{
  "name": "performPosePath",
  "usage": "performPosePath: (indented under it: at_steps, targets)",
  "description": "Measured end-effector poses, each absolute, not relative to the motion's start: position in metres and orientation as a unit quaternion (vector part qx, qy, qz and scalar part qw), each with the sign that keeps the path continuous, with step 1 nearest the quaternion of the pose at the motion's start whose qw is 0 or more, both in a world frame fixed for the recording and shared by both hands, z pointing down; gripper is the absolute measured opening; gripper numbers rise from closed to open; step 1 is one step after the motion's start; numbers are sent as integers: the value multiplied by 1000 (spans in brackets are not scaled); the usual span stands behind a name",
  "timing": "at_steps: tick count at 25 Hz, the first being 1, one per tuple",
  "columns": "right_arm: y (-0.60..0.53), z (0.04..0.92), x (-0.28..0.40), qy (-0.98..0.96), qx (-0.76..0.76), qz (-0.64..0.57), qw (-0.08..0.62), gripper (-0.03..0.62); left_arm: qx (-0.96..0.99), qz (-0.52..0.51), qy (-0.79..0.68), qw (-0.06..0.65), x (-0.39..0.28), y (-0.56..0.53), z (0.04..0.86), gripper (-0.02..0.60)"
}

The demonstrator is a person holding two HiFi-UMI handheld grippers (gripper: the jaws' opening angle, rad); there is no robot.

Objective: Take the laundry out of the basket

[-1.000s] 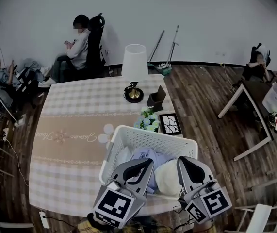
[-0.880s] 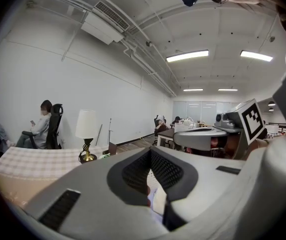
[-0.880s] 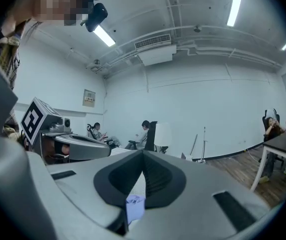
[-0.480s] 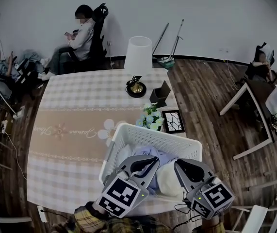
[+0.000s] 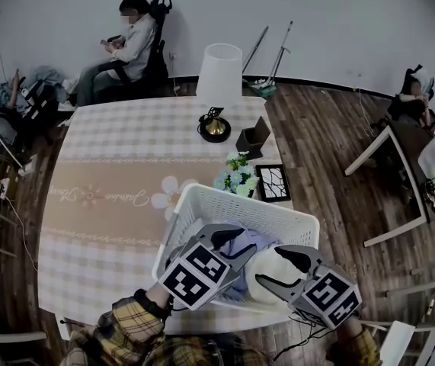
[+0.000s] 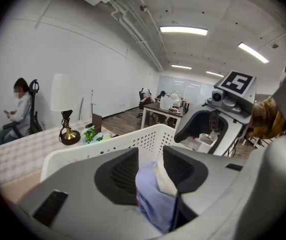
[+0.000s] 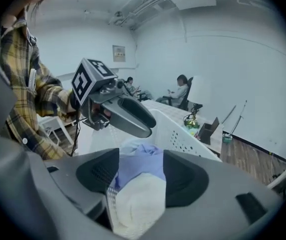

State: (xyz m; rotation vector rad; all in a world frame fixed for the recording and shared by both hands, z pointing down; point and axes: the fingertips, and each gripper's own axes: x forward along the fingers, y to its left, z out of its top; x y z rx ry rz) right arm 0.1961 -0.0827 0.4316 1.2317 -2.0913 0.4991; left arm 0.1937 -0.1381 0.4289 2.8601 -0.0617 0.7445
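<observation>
A white perforated laundry basket (image 5: 240, 202) stands at the table's near right corner. A lavender cloth (image 5: 251, 242) and a white cloth (image 5: 257, 264) lie inside it. Both grippers point down into the basket from the near side. My left gripper (image 5: 228, 239) is open, its jaws having just been opening, and the lavender cloth (image 6: 150, 194) shows in the gap, not pinched. My right gripper (image 5: 269, 267) is open too, its jaws also having just been opening, over the white cloth (image 7: 135, 204) and the lavender cloth (image 7: 140, 166). Each gripper sees the other across the basket.
The checked tablecloth (image 5: 110, 189) spreads to the left of the basket. Behind the basket stand flowers (image 5: 236, 178), a picture frame (image 5: 270, 183), a dark box (image 5: 251, 137) and a white-shaded lamp (image 5: 219, 75). People sit at the back left; a desk (image 5: 400, 151) stands on the right.
Both grippers have sunk and tipped down into the basket. Their jaws were shut a second ago and now stand apart over the clothes.
</observation>
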Motion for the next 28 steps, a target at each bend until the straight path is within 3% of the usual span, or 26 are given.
performPosePath:
  at_steps: [6, 9, 16, 28]
  targets:
    - [-76, 470, 186, -796, 379, 209, 423, 354, 942, 327, 23, 72, 199, -131, 472, 252]
    - [-73, 493, 186, -790, 331, 216, 469, 359, 929, 358, 50, 74, 203, -126, 493, 309]
    - [-60, 538, 193, -759, 221, 199, 580, 387, 904, 413, 81, 75, 209, -117, 533, 364]
    - [-61, 574, 196, -724, 150, 217, 637, 422, 884, 455, 94, 58, 210, -110, 581, 380]
